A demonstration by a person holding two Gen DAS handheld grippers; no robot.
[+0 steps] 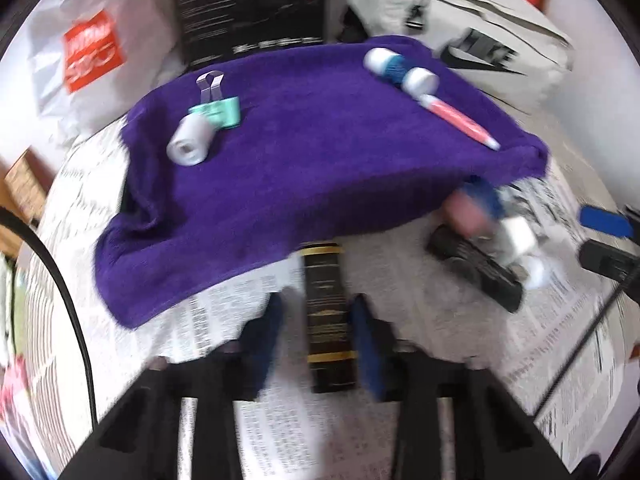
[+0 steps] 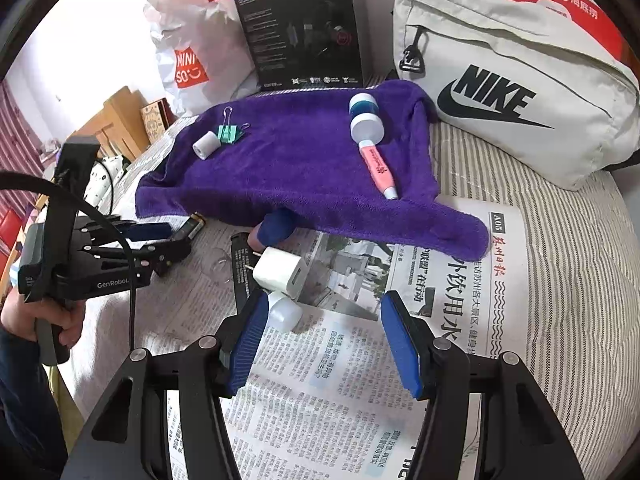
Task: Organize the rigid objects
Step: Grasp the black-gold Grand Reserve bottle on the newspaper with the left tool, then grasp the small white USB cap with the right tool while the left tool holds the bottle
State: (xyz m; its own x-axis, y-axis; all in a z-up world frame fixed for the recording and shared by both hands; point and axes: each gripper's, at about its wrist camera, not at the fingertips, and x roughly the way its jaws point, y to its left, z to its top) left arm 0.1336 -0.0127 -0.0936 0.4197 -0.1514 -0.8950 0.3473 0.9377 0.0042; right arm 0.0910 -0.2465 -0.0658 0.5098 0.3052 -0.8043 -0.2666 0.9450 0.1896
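My left gripper [image 1: 316, 320] is shut on a slim black box with gold bands [image 1: 328, 320] that lies on newspaper at the near edge of the purple towel [image 1: 304, 168]. The right wrist view shows the same left gripper [image 2: 168, 236] with the box [image 2: 192, 224] at its tip. My right gripper [image 2: 320, 340] stands open over the newspaper with nothing between its fingers. A white plug charger [image 2: 280, 272] and a small white cap [image 2: 286, 314] lie just beyond its left finger. On the towel rest a white roll [image 2: 206, 145], a teal binder clip [image 2: 230, 130], a blue-and-white bottle [image 2: 364, 116] and a pink highlighter [image 2: 378, 168].
A flat black device [image 2: 240, 268] lies under the charger. A blue-and-pink object [image 2: 276, 228] pokes out from under the towel edge. Behind the towel stand a white Nike bag [image 2: 520, 92], a black carton [image 2: 304, 32] and a white shopping bag [image 2: 188, 48]. A hand [image 2: 48, 320] holds the left gripper.
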